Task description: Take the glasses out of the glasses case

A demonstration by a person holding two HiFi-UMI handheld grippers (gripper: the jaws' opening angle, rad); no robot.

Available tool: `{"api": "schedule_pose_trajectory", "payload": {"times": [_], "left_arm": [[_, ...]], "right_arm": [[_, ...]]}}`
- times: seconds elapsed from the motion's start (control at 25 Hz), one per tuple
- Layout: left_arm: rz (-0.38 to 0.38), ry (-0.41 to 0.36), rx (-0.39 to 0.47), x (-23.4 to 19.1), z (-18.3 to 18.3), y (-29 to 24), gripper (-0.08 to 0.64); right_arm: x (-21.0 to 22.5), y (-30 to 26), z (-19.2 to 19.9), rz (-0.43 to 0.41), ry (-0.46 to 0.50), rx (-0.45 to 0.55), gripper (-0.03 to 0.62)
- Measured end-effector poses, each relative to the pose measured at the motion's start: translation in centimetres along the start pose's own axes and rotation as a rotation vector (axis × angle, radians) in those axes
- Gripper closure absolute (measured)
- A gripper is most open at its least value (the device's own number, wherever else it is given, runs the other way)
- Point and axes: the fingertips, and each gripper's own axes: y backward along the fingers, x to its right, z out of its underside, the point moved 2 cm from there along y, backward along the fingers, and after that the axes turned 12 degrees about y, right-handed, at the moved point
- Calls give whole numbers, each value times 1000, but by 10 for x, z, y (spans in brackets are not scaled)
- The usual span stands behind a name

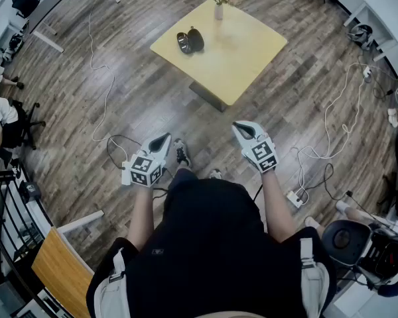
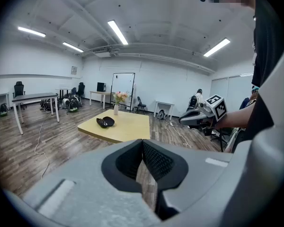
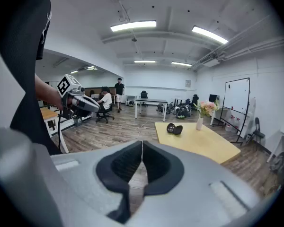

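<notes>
A black glasses case (image 1: 190,41) lies open on the far-left part of the yellow table (image 1: 245,52); I cannot tell from here whether glasses lie in it. It also shows as a small dark shape in the left gripper view (image 2: 105,122) and in the right gripper view (image 3: 174,129). My left gripper (image 1: 164,138) and right gripper (image 1: 242,128) hang in the air over the wooden floor, well short of the table. Both are shut with nothing between the jaws, whose tips meet in the left gripper view (image 2: 143,142) and in the right gripper view (image 3: 142,144).
A white vase of pink flowers (image 1: 219,5) stands at the table's far corner. White cables (image 1: 103,105) and a power strip (image 1: 294,198) lie on the floor. A wooden desk (image 1: 56,264) is at the near left and a chair (image 1: 348,240) at the near right. People sit at desks (image 3: 104,103) far off.
</notes>
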Motion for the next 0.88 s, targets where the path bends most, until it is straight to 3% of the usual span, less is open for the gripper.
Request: {"api": "schedule_pose_trajectory", "payload": {"times": [0.88], "left_arm": [[39,20,-26,-38,-19,-32,549]], "right_arm": [[17,-45,-2,-6,-35,-42,584]]}}
